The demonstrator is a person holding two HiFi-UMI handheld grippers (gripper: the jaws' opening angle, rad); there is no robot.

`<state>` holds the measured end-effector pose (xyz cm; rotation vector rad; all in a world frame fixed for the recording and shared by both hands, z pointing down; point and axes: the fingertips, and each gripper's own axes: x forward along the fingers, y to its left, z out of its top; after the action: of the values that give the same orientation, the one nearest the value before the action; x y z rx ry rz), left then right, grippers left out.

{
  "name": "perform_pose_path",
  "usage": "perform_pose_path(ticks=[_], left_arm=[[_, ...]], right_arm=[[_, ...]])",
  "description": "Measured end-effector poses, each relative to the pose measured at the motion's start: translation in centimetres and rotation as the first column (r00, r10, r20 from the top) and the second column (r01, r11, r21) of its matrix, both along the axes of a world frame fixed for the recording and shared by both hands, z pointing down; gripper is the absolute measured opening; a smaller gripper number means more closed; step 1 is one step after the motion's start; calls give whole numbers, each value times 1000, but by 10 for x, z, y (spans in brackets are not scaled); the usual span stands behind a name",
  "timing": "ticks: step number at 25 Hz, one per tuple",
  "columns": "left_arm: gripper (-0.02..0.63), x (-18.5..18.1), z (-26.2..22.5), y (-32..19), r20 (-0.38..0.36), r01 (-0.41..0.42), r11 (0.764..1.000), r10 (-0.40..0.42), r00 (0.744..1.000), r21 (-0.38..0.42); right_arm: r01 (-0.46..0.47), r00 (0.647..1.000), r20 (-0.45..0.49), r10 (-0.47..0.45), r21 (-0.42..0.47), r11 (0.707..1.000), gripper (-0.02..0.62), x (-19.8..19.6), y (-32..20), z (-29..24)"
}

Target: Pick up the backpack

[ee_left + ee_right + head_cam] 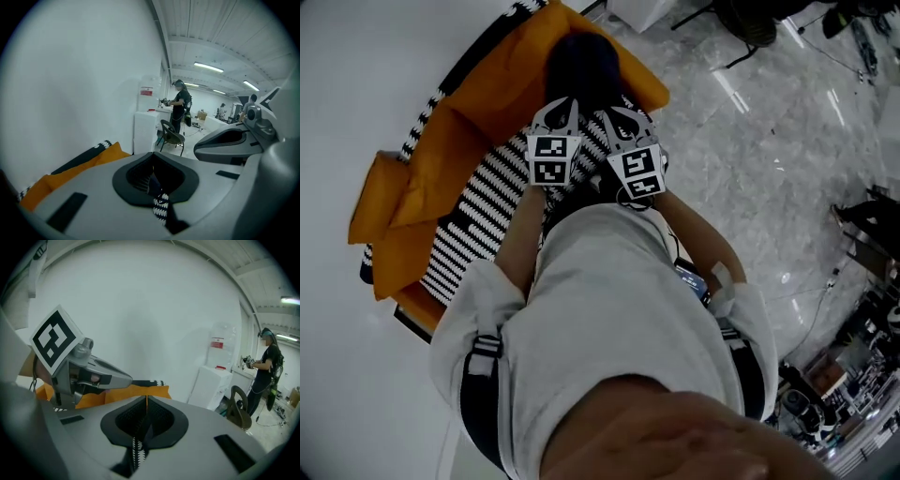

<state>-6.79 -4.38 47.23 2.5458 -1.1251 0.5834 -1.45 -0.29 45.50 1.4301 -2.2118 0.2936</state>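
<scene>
One striped sofa (483, 202), orange cushions (422, 178), backpack (581, 61); white wall (366, 75), marble floor (750, 141)

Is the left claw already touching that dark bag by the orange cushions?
Cannot tell. In the head view the left gripper ends right at the backpack edge, but no view plainly shows either contact or a gap.

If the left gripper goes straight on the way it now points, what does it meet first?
Probably the dark rounded backpack, lying on the striped sofa with orange cushions: in the head view the left gripper points at its lower edge. Depth is unclear.
</scene>
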Motion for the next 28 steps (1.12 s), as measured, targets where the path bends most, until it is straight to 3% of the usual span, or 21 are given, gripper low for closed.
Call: perform_pose_path(ticks=[6,11,15,18,23,28], left_arm=[[12,4,38,-44,44,64,996,-61,997,-69],[12,14,68,-86,79,93,983,-81,994,-156],[12,25,103,-128,111,122,972,-100,989,-204],[12,39,134,-157,149,158,963,-127,981,-217],[12,43,159,-186,123,227,930,-200,972,-287],[12,38,189,-204,156,238,921,-197,968,-308]], right_arm=[[96,995,2,-96,-85,992,40,14,-54,32],[184,983,17,-183,-168,968,41,28,-102,69],[201,980,41,-197,-215,956,41,47,-148,105],[222,974,2,-227,-224,949,41,69,-174,140],[222,974,19,-227,-300,928,41,79,-191,188],[200,978,10,-209,-341,919,41,83,-208,222]])
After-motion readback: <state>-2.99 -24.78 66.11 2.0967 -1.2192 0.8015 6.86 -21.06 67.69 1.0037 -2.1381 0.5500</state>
